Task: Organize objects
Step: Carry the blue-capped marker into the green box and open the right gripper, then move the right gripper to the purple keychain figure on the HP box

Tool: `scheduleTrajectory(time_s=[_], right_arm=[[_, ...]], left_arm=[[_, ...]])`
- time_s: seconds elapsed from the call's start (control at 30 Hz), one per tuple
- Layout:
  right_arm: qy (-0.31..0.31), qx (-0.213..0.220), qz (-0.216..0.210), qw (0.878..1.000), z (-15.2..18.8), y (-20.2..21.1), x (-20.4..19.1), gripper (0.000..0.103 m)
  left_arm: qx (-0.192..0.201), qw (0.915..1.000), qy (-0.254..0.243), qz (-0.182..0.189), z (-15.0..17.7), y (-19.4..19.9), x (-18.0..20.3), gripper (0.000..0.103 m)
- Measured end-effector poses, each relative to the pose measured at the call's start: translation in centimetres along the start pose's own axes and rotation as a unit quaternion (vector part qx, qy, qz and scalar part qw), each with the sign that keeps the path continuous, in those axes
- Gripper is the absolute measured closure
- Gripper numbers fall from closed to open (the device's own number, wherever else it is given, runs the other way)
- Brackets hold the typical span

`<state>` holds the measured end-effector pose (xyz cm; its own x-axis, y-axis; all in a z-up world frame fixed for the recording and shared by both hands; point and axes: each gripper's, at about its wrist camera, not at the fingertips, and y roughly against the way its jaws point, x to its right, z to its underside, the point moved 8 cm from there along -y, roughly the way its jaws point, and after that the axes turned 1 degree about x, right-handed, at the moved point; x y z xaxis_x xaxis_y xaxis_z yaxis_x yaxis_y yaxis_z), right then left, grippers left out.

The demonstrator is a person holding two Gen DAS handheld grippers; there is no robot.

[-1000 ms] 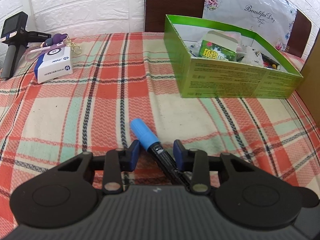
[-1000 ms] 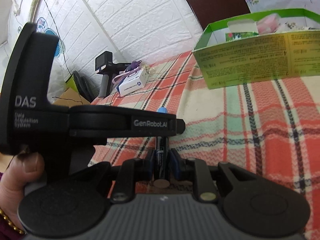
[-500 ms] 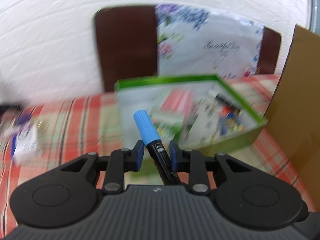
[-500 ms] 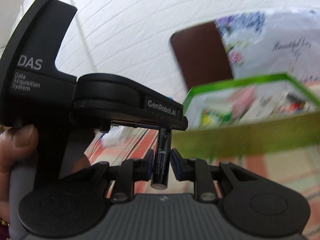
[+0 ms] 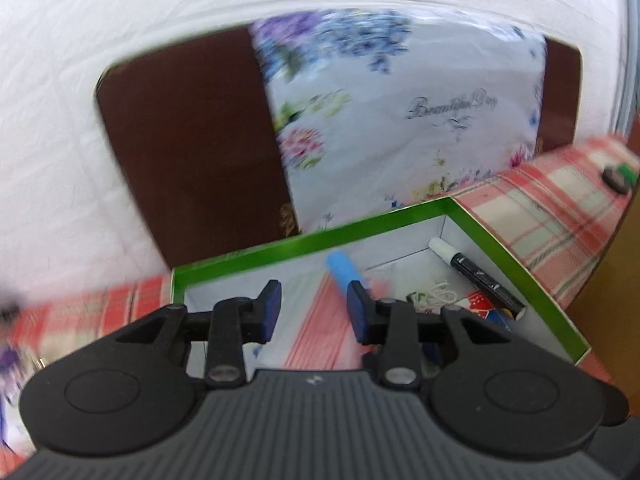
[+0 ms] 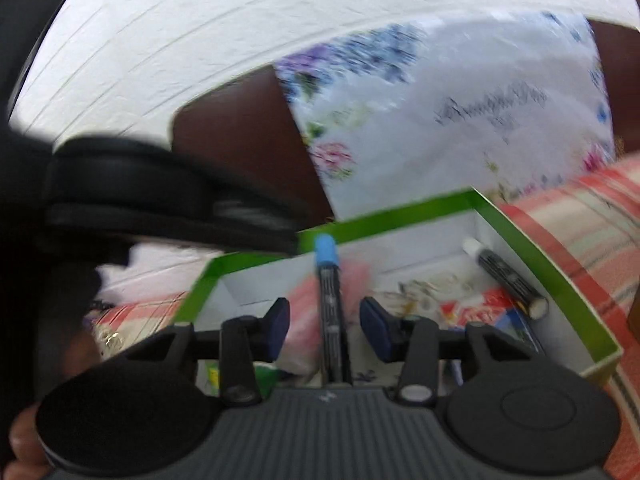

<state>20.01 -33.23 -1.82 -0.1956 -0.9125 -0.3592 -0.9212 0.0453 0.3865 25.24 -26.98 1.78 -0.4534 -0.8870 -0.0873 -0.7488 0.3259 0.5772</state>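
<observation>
- Left gripper (image 5: 313, 307): jaws spread wide, gripping nothing; blue-capped marker (image 5: 344, 270) sits by its right pad, contact unclear.
- Right gripper (image 6: 324, 322): jaws wide apart, marker (image 6: 332, 312) between them, touching neither pad.
- Marker is over the green box (image 5: 384, 224), which already holds a white-capped marker (image 5: 476, 276).
- Judgement: release step; keep both grippers spread and lift straight away so the pads don't snag it.

The blue-capped black marker (image 6: 330, 300) hangs over the open green box (image 6: 556, 280), cap pointing to twelve o'clock, while a white-capped black marker (image 6: 505, 278) lies inside along the box's wall at two o'clock, among blurred packets.
</observation>
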Motion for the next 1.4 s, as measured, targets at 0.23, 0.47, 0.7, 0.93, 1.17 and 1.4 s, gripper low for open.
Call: scheduleTrajectory(time_s=[0.23, 0.47, 0.7, 0.93, 1.17, 1.4], right_arm=[[0.0, 0.05, 0.017, 0.999, 1.7, 5.1, -0.7, 0.056], [0.028, 0.053, 0.003, 0.998, 3.9, 9.5, -3.8, 0.056], [0.06, -0.028, -0.032, 0.997, 9.0, 9.3, -8.1, 0.056], [0.111, -0.078, -0.056, 0.989, 12.8, 8.1, -12.6, 0.056], [0.143, -0.106, -0.062, 0.982, 15.0, 7.4, -15.3, 0.054], [0.174, -0.122, -0.065, 0.975, 16.1, 6.4, -17.4, 0.052]], left_arm=[[0.008, 0.9994, 0.026, -0.021, 2.9, 2.8, -3.5, 0.064], [0.001, 0.9978, 0.045, -0.05, 6.6, 6.3, -6.1, 0.061], [-0.013, 0.9937, 0.054, -0.097, 11.0, 9.0, -10.3, 0.058], [-0.034, 0.9883, 0.075, -0.128, 14.9, 10.1, -14.6, 0.058], [-0.042, 0.9822, 0.107, -0.148, 17.4, 10.5, -18.6, 0.055], [-0.045, 0.9767, 0.125, -0.169, 19.4, 10.4, -22.0, 0.052]])
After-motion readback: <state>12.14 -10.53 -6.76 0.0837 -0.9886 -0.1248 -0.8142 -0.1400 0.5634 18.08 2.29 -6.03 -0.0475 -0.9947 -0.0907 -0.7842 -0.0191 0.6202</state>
